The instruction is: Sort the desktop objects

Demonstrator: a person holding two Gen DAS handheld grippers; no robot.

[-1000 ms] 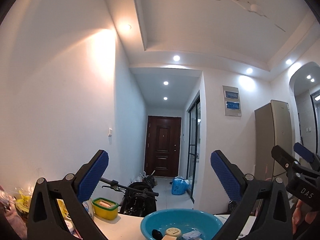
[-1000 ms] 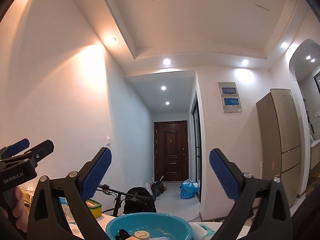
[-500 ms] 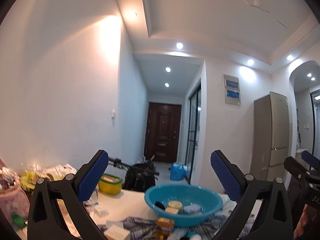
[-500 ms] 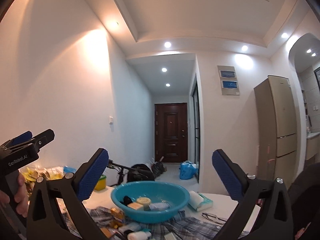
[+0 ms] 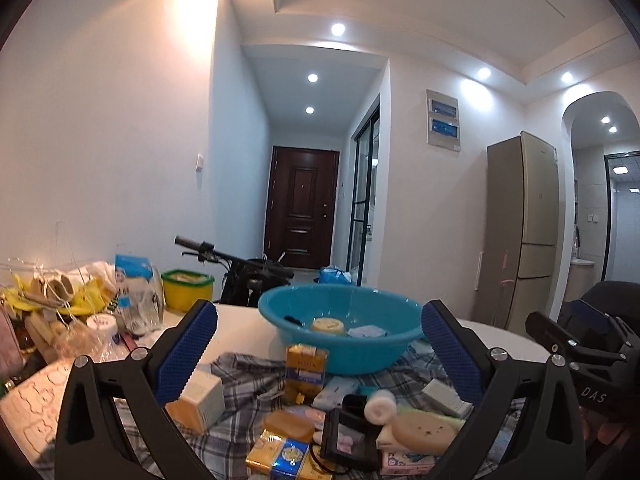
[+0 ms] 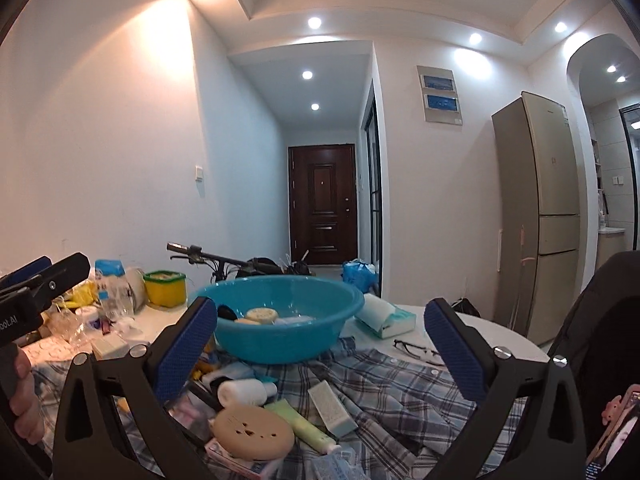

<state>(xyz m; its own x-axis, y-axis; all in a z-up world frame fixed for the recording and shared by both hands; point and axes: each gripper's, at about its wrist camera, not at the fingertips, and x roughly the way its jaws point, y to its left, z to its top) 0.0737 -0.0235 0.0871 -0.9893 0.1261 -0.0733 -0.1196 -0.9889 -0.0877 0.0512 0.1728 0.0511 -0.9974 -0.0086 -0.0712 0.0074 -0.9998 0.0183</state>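
Both grippers point level over the table, jaws wide open with nothing between them: the left gripper (image 5: 318,342) and the right gripper (image 6: 320,338). Small objects (image 6: 250,438), maybe cosmetics, lie near on the plaid cloth (image 6: 384,384); the blue basin (image 6: 280,320) stands farther, holding a few.

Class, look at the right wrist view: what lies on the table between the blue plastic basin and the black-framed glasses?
In the right wrist view, a pale blue tissue pack lies between the blue plastic basin and the black-framed glasses.

Home: fridge (image 6: 536,216), front door (image 6: 322,204)
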